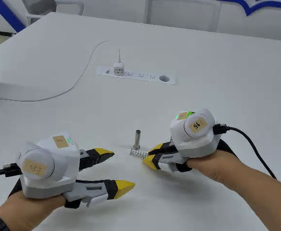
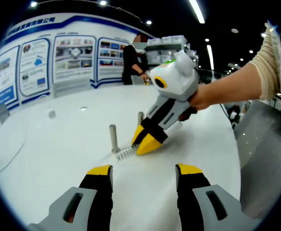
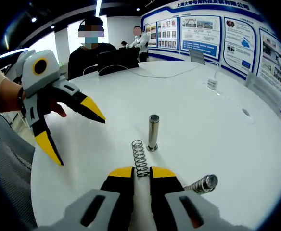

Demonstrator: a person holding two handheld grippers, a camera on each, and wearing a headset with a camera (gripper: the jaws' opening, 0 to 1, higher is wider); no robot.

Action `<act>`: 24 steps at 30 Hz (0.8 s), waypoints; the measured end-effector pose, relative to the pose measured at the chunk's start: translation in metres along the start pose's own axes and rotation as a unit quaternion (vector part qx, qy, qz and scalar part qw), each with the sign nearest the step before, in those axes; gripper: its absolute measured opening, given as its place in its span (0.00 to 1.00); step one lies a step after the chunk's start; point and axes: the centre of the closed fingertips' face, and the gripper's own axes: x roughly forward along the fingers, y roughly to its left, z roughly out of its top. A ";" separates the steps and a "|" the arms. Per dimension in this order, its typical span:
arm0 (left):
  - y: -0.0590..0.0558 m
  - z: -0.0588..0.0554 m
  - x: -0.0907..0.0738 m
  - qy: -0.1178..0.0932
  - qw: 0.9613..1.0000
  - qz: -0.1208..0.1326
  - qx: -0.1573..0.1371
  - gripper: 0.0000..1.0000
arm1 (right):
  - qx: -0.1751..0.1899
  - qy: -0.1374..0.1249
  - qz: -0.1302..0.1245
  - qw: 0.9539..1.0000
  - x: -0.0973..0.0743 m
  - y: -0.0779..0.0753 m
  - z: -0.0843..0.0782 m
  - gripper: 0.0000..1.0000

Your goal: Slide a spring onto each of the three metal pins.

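My right tongs grasp one end of the spring, which lies on the worktop just beside the upright pin. The left tongs are released and empty. This looks like the pick-up step. Next I must lift the spring, align it over the pin and lower it.

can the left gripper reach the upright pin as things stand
Likely yes. The left gripper is open, with bare table between it and the upright pin. The right gripper, shut on the spring, crowds the pin's base from the other side.
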 end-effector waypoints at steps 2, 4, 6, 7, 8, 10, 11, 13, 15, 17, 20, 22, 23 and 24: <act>0.001 0.000 0.000 0.000 1.000 0.001 0.000 0.53 | 0.001 0.000 0.002 1.000 0.000 0.001 0.000 0.13; 0.001 0.000 -0.001 0.001 1.000 0.001 0.000 0.53 | -0.006 0.002 -0.002 1.000 0.001 0.000 -0.001 0.12; 0.001 -0.001 -0.001 0.001 1.000 0.001 0.001 0.53 | -0.007 0.004 -0.001 1.000 -0.001 0.001 -0.002 0.12; 0.001 -0.001 -0.001 0.002 1.000 0.000 0.001 0.53 | -0.007 0.005 0.000 1.000 -0.001 0.002 -0.002 0.12; 0.000 -0.001 0.000 0.002 1.000 0.000 0.002 0.53 | -0.008 0.006 0.000 1.000 -0.002 0.003 -0.003 0.12; -0.001 -0.001 0.000 0.003 1.000 -0.002 0.003 0.53 | -0.009 0.008 0.002 1.000 -0.004 0.004 -0.004 0.12; -0.001 0.000 0.001 0.003 1.000 -0.003 0.004 0.53 | -0.010 0.009 0.004 1.000 -0.006 0.006 -0.005 0.12; -0.002 0.000 0.002 0.002 1.000 -0.004 0.005 0.53 | -0.015 0.010 0.006 1.000 -0.009 0.009 -0.004 0.12; -0.003 0.001 0.002 0.002 1.000 -0.005 0.007 0.53 | -0.023 0.010 0.011 1.000 -0.013 0.012 -0.003 0.12; -0.003 0.002 0.003 0.003 1.000 -0.006 0.009 0.53 | -0.034 0.011 0.013 0.999 -0.018 0.015 -0.002 0.12; -0.005 0.003 0.004 0.003 1.000 -0.008 0.012 0.53 | -0.040 0.009 0.021 0.999 -0.025 0.018 0.000 0.12; -0.006 0.004 0.004 0.003 1.000 -0.010 0.013 0.52 | -0.049 0.010 0.025 0.998 -0.030 0.020 0.001 0.12; -0.006 0.004 0.004 0.003 1.000 -0.011 0.014 0.52 | -0.053 0.010 0.028 0.998 -0.031 0.022 0.001 0.12; -0.007 0.004 0.005 0.003 1.000 -0.012 0.015 0.52 | -0.058 0.010 0.033 0.998 -0.035 0.024 0.002 0.12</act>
